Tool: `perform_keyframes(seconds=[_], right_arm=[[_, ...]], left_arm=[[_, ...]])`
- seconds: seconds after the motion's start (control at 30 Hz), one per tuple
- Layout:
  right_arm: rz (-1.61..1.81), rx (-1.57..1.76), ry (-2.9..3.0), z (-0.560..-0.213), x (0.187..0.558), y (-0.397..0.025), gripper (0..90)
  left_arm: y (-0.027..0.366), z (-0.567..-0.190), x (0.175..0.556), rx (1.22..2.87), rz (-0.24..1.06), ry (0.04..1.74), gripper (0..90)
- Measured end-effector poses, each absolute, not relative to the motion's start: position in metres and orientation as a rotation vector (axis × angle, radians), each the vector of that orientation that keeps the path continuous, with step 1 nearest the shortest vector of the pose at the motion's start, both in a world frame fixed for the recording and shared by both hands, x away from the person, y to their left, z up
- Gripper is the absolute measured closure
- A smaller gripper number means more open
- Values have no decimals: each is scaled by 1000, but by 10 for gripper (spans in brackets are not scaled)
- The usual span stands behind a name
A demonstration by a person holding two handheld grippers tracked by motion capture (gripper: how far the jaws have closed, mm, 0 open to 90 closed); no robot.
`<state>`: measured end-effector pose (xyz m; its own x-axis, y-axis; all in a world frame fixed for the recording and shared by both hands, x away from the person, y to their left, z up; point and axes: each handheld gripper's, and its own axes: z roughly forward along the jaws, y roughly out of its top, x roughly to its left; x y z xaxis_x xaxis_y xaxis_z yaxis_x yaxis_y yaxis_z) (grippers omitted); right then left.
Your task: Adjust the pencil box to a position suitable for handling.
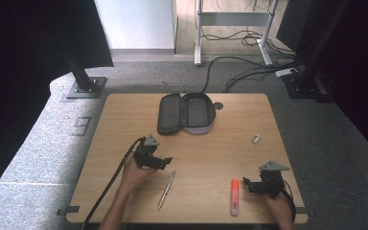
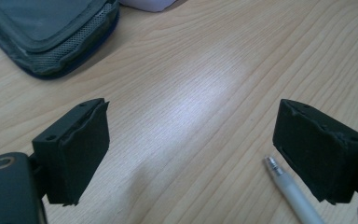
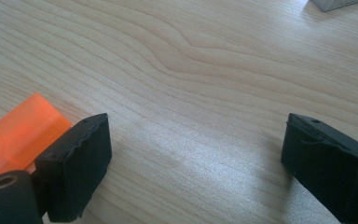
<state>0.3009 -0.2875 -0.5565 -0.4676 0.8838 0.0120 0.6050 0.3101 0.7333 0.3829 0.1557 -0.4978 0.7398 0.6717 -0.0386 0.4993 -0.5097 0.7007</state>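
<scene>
High view: pen lies slanted, tip toward pouch; left gripper, right gripper both gape empty.

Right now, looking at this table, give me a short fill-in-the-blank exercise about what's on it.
1. The pencil case lies ____ at the table's far edge.
2. The highlighter beside the right gripper is ____ in colour.
3. The silver pen lies nearest the ____ gripper.

Missing words: open; orange; left

Lab: rig stands, floor cables (carpeted).
</scene>
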Motion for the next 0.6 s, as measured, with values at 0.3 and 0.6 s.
perform_keyframes(seconds=[0.3, 0.6], right_arm=[[965, 1326, 2190, -556, 301, -288, 78], [965, 1326, 2190, -556, 301, -288, 78]], left_arm=[[144, -490, 393, 2254, 326, 850, 118], [134, -486, 403, 2250, 315, 834, 129]])
